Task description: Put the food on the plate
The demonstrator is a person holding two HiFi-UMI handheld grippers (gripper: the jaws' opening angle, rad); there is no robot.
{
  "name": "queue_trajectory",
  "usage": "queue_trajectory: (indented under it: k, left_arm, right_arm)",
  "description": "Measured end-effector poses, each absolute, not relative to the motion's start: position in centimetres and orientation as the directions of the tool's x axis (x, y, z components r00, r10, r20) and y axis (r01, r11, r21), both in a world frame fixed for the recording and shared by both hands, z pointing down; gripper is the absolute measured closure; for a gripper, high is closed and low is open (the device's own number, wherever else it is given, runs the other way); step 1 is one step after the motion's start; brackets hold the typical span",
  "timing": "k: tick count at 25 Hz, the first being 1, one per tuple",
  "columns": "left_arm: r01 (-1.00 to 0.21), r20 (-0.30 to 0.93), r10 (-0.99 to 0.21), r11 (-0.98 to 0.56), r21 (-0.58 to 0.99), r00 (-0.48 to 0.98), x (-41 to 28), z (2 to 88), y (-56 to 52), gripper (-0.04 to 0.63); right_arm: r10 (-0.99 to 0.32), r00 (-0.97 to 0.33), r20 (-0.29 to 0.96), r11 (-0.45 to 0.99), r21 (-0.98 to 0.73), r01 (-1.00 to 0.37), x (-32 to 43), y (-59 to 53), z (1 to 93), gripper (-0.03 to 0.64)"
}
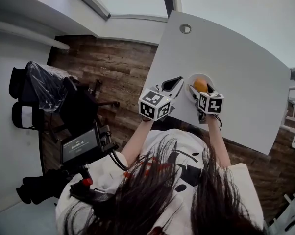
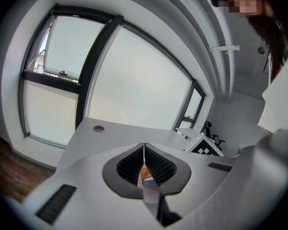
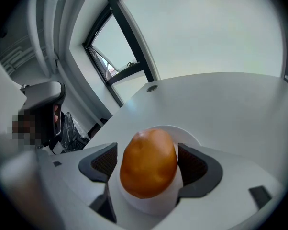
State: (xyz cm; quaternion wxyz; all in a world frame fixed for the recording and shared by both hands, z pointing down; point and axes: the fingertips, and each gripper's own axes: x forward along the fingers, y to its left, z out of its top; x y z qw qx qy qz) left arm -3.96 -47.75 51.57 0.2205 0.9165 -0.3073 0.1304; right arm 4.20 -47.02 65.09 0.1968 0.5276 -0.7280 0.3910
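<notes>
Between the pads of the right tool (image 3: pixel 147 150) sits the task's thing, a smooth orange-brown, egg-shaped piece of food (image 3: pixel 148 166). The jaws stand a good way apart and are closed onto its two flanks, one ribbed black pad against each side at about its widest part. Directly below and beyond the tool's tips lies a round white plate (image 3: pixel 188 135). The food is over the plate's middle, though I cannot tell whether its underside already rests on the plate or hangs just above it. Judging by its glossy skin and full rounded shape, it is probably light and fairly firm, but slippery. A curved surface like this tends to squirt forward out of a pinch taken too near either end. The hold across the broad middle looks like the right one, with modest pressure so the skin is not dented. The left tool (image 2: pixel 144 146) is off to the right tool's left, pointing towards the plate. Its jaws are brought together and have hold of nothing; only a sliver of orange and white shows past them. Under both tools spreads the plain white worktop (image 3: pixel 230 99).
</notes>
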Motion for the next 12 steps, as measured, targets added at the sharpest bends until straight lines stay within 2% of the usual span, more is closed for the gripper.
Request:
queue_trajectory:
  k: [6,12]
  left_arm:
    - [-0.627,0.375,-0.513,-0.710,0.321,0.772,-4.1,51.5,-48.0,0.589]
    - [-0.635,0.379,-0.519,-0.702,0.323,0.766,-4.3,51.7,-48.0,0.589]
  right_arm:
    - [-0.634,-0.372,0.678,0.140,-0.373,-0.917,4.1,-47.7,63.9,0.235]
    - [-0.682,-0.419,0.600,0.159,-0.437,-0.885,3.7,-47.9,60.5,0.235]
